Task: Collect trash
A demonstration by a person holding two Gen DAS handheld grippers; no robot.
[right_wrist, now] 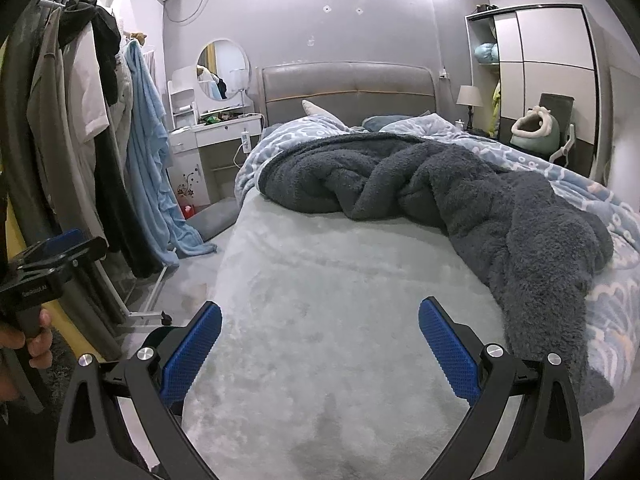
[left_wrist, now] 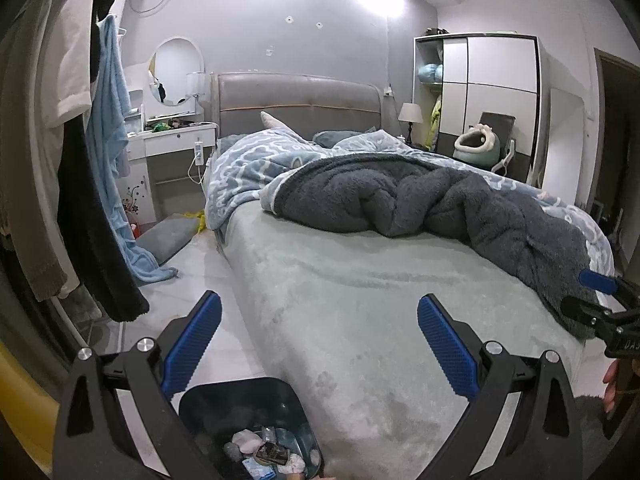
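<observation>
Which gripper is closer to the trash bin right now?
Left. The left gripper hangs open almost directly above the trash bin at the bed's corner. The right gripper is open over the bed, farther to the bin's right.

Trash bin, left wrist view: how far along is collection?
Done: the trash bin by the bed already holds tissues and wrappers. In hand: nothing; left tongs and right tongs are both open and empty. Left: clutter on the vanity desk may need clearing; no trash shows on the bed.
</observation>
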